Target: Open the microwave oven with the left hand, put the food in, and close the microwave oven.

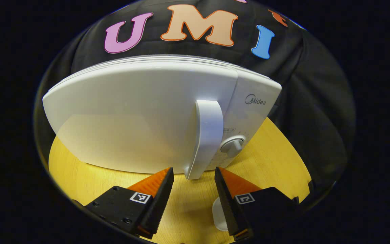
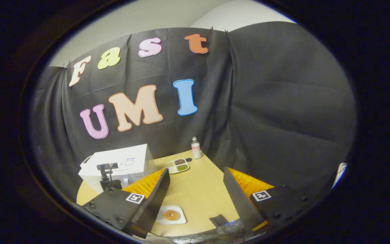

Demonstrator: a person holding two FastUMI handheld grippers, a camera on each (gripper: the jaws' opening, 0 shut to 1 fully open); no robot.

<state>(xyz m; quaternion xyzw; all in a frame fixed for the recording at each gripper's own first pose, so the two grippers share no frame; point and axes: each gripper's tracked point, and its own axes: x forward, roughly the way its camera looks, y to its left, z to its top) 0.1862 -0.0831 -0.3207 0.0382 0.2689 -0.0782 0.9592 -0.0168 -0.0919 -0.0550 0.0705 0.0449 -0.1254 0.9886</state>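
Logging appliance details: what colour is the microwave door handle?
White, clearest in left gripper view: microwave door handle.

Black screwed gripper bodies [image 1: 124, 210], square tags [image 1: 140, 197]

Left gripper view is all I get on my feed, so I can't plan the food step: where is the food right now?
Observer: On a white plate lying on the table, between the open fingers of the right gripper in its view.
Operator: Is that gripper holding it?
Observer: No, its fingers are apart and grip nothing.
Operator: Anything else on the table?
Observer: A sectioned tray beside the microwave, and a bottle at the far edge.
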